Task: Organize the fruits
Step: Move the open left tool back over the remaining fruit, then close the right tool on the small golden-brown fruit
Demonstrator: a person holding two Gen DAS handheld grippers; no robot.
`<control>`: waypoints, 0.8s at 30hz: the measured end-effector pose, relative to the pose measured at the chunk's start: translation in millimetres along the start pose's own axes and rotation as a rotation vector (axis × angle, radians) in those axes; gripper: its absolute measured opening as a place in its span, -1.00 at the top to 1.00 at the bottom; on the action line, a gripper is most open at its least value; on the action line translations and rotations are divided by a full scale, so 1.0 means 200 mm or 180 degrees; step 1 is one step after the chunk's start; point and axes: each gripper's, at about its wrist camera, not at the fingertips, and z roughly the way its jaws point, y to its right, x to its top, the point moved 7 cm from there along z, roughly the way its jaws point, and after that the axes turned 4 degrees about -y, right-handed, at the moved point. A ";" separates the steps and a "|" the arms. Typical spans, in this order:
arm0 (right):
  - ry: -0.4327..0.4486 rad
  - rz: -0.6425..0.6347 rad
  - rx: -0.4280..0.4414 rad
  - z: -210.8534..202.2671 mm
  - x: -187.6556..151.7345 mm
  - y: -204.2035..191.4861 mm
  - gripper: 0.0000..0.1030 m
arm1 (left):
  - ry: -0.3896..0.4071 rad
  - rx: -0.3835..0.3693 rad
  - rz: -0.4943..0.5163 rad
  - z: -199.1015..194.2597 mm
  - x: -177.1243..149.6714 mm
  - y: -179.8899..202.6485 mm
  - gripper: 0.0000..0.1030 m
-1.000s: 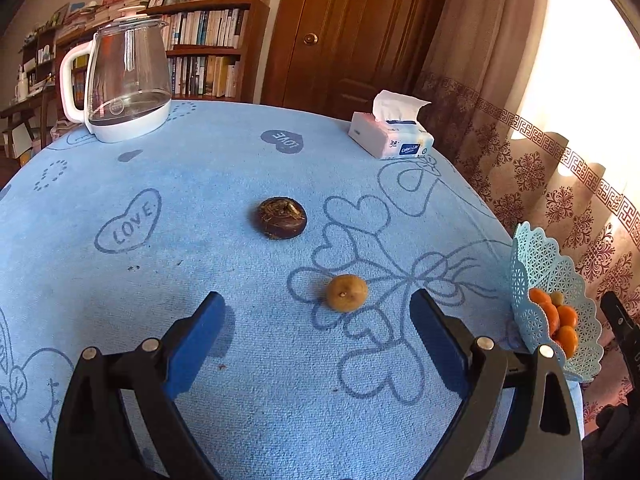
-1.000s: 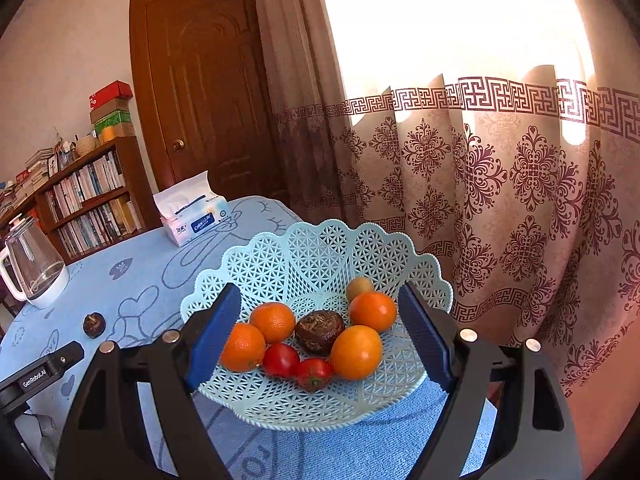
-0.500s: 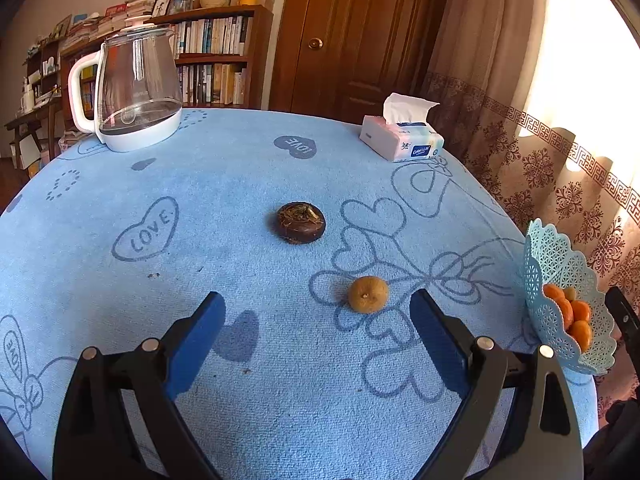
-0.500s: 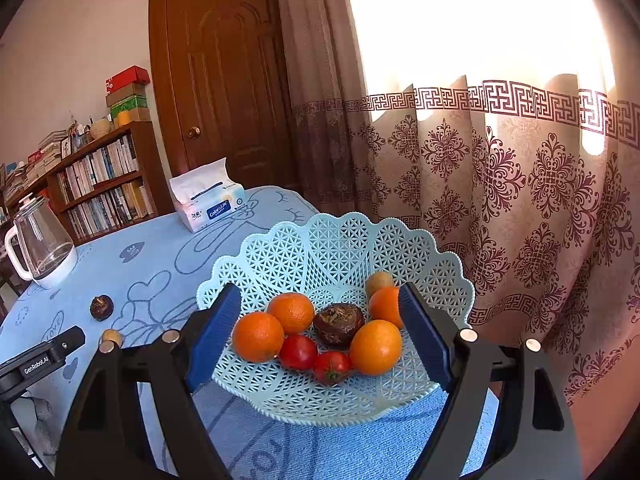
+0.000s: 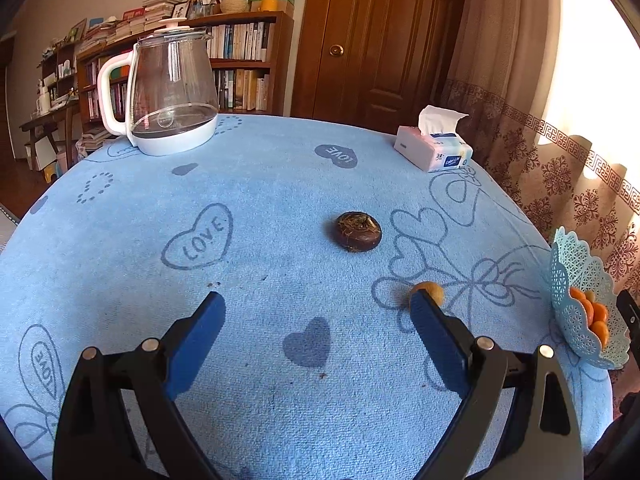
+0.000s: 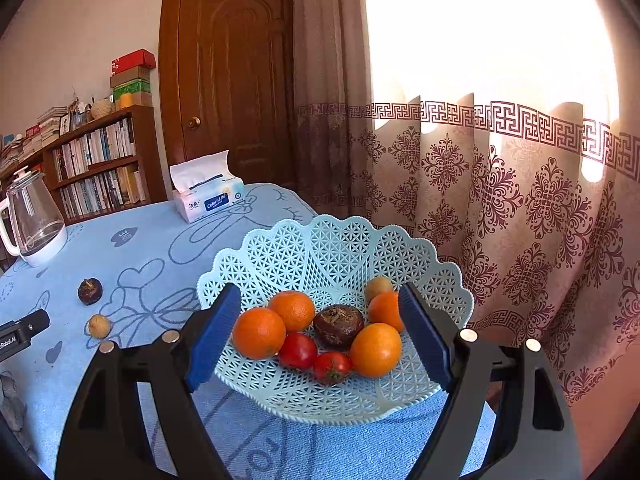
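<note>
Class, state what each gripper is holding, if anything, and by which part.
Nothing is held. The left gripper and right gripper are both open and empty.

The left gripper (image 5: 316,312) hangs with its jaws spread wide, nothing between the blue pads (image 5: 434,338). Its two black arms rise from 7 and 5 o'clock of the left wrist view, the pads tipping in toward 12. The right gripper (image 6: 320,308) is likewise spread wide and holds nothing; its black arms come up from 7 and 5 o'clock of the right wrist view, the blue pads (image 6: 212,336) angled toward 12. A black part of the left gripper shows at 9 o'clock of the right wrist view.
</note>
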 end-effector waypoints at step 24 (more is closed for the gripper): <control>-0.0577 -0.0941 0.1096 0.02 -0.11 -0.88 -0.60 | 0.0144 0.0153 -0.0282 -0.10 0.02 -0.28 -0.80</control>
